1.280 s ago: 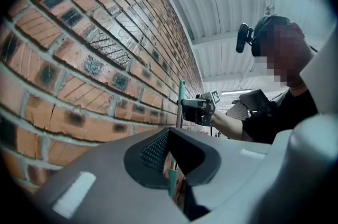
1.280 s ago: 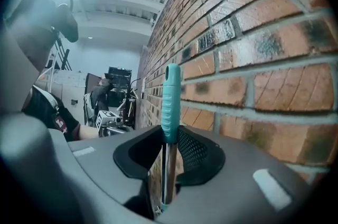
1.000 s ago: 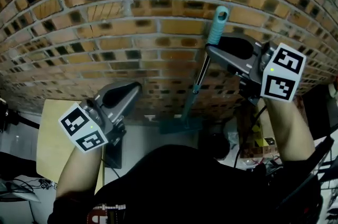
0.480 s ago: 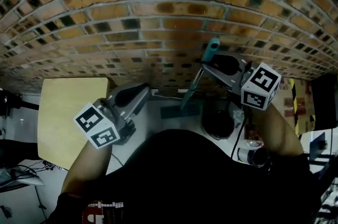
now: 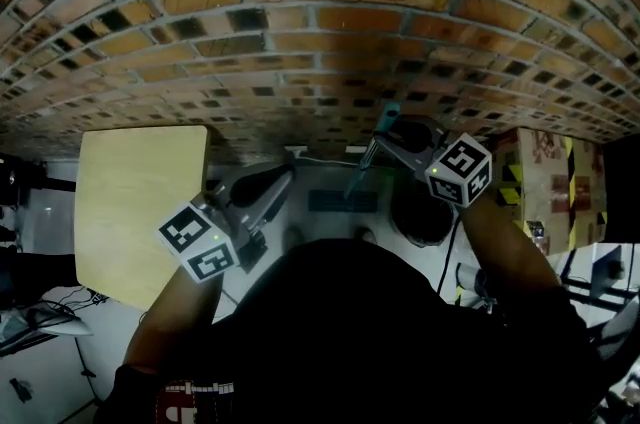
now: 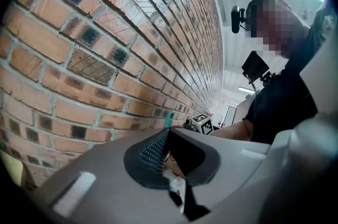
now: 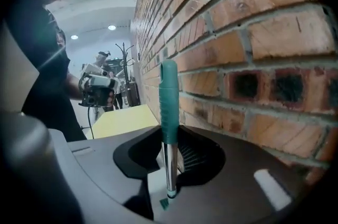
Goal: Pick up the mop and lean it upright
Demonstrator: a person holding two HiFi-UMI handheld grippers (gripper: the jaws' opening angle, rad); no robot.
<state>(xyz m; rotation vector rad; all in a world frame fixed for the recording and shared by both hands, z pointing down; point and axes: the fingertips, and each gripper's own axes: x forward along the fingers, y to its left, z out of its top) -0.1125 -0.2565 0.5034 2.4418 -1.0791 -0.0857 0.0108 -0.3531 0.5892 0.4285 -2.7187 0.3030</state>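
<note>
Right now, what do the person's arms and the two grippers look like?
The left gripper and right gripper are grey and wedge-shaped, with dark ribbed pads. Each carries a white cube with black square markers. The person wears a dark short-sleeved top; the forearms are uncovered.

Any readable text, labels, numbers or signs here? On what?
Nothing legible in any view.
Red-and-white print on the person's dark top: too blurred to read.
Reddish print on the cardboard box: blurred; its yellow-black hazard stripes carry no words.
Marker cubes, left and right: square patterns only, no letters.
</note>
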